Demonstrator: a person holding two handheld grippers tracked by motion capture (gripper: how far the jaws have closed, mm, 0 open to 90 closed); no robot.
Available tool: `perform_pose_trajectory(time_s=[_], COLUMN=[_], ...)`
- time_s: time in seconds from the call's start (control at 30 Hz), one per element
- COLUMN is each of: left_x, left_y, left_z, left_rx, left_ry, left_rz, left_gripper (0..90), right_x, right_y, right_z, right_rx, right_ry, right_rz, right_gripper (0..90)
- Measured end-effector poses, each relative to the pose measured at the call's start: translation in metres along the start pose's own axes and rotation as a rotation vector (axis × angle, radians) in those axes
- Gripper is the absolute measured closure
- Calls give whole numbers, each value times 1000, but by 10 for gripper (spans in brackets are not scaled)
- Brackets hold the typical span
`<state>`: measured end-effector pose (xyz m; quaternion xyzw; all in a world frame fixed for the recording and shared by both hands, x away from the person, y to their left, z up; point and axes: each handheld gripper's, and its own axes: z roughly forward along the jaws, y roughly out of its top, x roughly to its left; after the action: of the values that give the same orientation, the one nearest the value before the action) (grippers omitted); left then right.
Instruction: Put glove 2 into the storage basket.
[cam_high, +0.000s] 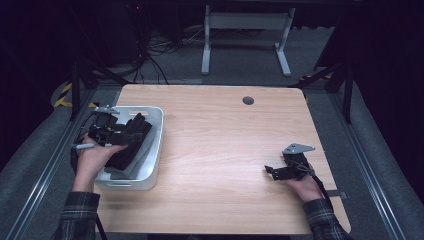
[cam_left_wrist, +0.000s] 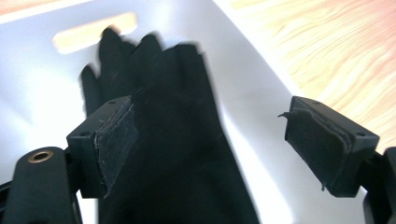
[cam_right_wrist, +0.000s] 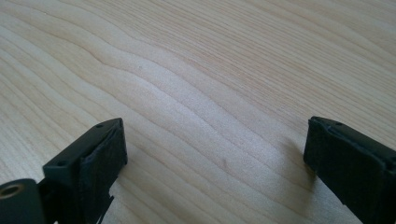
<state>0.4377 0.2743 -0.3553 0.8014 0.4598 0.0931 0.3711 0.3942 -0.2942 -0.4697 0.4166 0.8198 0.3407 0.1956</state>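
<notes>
A light wooden table (cam_high: 220, 150) with rounded corners and a pronounced wavy grain is observed; a dark round grommet (cam_high: 248, 100) is set near its far edge. At the table's left side a white plastic bin (cam_high: 156, 145) is placed, smooth-walled, with a slot handle cut into each end wall. Inside the bin, black gloves (cam_high: 131, 140) are piled over paler grey fabric.

The left gripper (cam_high: 120, 134) is held over the bin by a hand. In the left gripper view a black glove (cam_left_wrist: 173, 140) of matte, soft-looking material is seen lying on the bin floor between and beneath the jaws, its fingers pointing towards the far slot handle. The jaws are spread wide apart and released: the glove is not pressed by the right pad (cam_left_wrist: 317, 140), and whether the left pad brushes it cannot be told.

The right gripper (cam_high: 271, 171) is rested near the table's right edge, well apart from the bin. Its jaws are spread, with only bare wood between the fabric-faced pads (cam_right_wrist: 103, 163).
</notes>
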Motion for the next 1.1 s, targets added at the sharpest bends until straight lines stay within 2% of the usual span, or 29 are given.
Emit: perform_pose_trajectory(time_s=[0.27, 0.47, 0.7, 0.9, 1.0, 1.1], left_x=[-25, -55, -102, -143, -160, -170], left_y=[14, 21, 23, 18, 13, 8], left_z=[10, 19, 43, 70, 84, 95], left_rx=[-14, -34, -35, -28, -23, -21], left_ry=[-45, -95, -175, -212, -225, -234], left_rz=[52, 101, 174, 235, 265, 285], left_gripper=[176, 177, 177, 181, 181, 181], right_x=[0, 0, 0, 0, 0, 0], right_y=[0, 0, 0, 0, 0, 0], right_z=[0, 0, 0, 0, 0, 0], right_rx=[-1, 0, 0, 1, 1, 0], right_ry=[1, 3, 9, 9, 11, 13], right_rz=[-1, -2, -2, -3, -3, -4], right_gripper=[63, 62, 62, 61, 61, 62])
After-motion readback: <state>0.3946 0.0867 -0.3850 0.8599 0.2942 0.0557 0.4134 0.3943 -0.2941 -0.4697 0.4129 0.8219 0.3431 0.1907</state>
